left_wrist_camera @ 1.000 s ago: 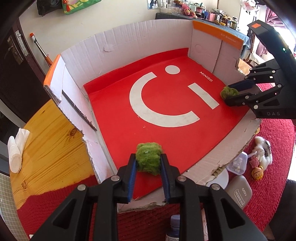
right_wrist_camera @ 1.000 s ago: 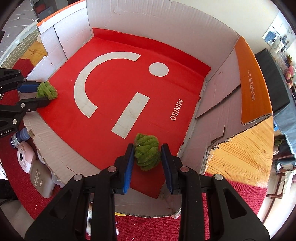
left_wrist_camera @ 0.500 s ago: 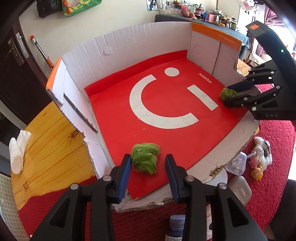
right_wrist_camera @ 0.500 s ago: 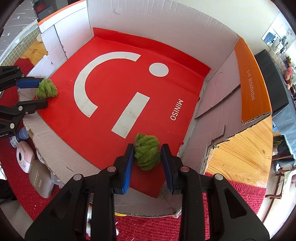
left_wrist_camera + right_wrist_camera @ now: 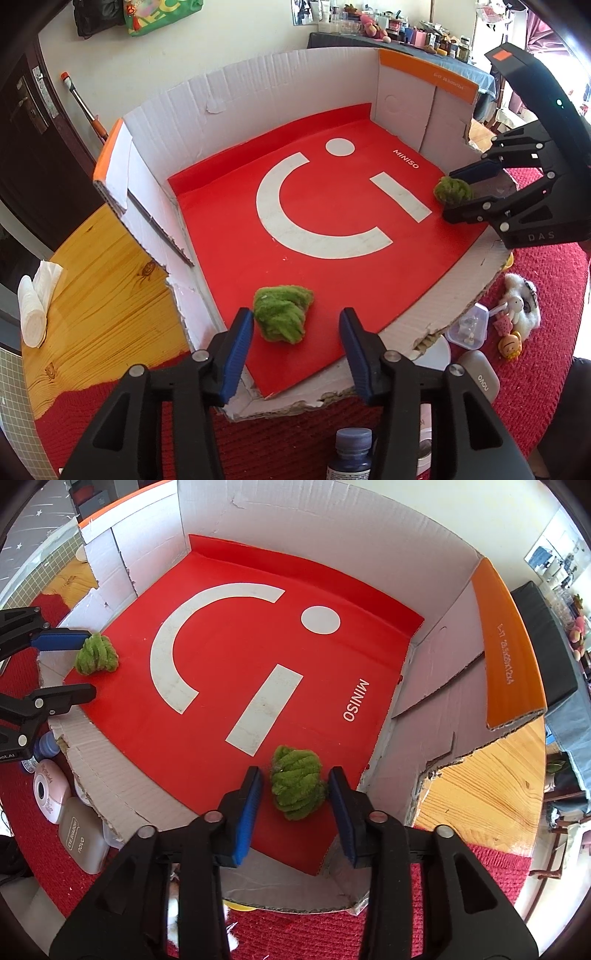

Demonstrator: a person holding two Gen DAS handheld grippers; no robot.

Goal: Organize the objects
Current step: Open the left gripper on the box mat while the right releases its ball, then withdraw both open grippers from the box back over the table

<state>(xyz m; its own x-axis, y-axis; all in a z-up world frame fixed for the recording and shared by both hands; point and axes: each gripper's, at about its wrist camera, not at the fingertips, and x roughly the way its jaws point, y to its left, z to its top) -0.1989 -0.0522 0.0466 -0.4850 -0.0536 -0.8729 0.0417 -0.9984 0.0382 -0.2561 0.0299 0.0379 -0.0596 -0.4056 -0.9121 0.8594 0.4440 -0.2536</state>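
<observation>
Two green fuzzy clumps lie on the red floor of an open cardboard box (image 5: pixel 258 92). One green clump (image 5: pixel 282 314) lies between the jaws of my left gripper (image 5: pixel 295 328), which is open, its left pad near the clump. It also shows in the right wrist view (image 5: pixel 96 659), with the left gripper (image 5: pixel 79 666) around it. The second green clump (image 5: pixel 297 788) lies between the jaws of my right gripper (image 5: pixel 295 797), which is open, the right pad close to it. The left wrist view shows that clump (image 5: pixel 452 190) and the right gripper (image 5: pixel 461 195).
The box (image 5: pixel 332 524) rests on a wooden table (image 5: pixel 92 295) with a red mat (image 5: pixel 535 314). A blue-capped bottle (image 5: pixel 351 454), small containers (image 5: pixel 79 843), a clear tub (image 5: pixel 467 328) and toy figures (image 5: pixel 517 310) lie by the box's torn front edge. A rolled tissue (image 5: pixel 33 306) lies at left.
Both grippers have opened. The left one let go of its green clump first, and it now lies on the box floor. The right one released its clump in the last half second.
</observation>
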